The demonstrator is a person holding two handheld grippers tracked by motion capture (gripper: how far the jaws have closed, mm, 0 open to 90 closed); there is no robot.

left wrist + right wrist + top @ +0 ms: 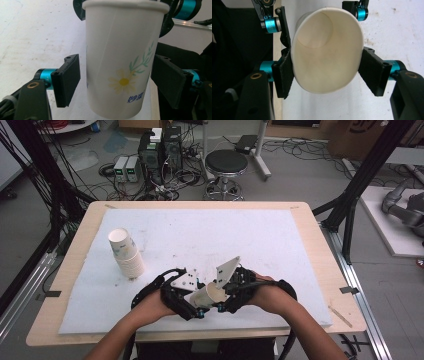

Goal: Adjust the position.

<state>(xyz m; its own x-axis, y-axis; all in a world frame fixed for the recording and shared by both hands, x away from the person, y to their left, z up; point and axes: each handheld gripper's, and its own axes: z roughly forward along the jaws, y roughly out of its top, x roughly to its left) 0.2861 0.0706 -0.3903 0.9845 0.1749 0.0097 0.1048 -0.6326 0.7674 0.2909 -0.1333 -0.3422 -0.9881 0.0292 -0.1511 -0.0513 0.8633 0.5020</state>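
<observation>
- Fingers (283, 75) of the right gripper (325, 75) are squeezing the paper cup (327, 50) near its rim, one pad on each side, and the mouth is pressed into an oval.
- Over in the left gripper view, the left gripper (116, 82) has its fingers (67, 80) either side of the cup (120, 62) low on its body; there's a sliver of gap on the left pad, the right pad sits right at the cup wall, so I can't say for sure it's gripping.
- No earlier look to compare, so just the stance: the left fingers stand about cup-wide.
- The cup shows a daisy print and blue lettering, rim up in that view.
- From the high view, both grippers meet near the front edge of the surface (300, 250), the cup (207, 294) lying tilted between them above the white mat.
- A stack of paper cups (127, 254) stands on the mat, off to the left and well apart.
- Behind the surface, a round stool (226, 165) sits on the floor.
</observation>
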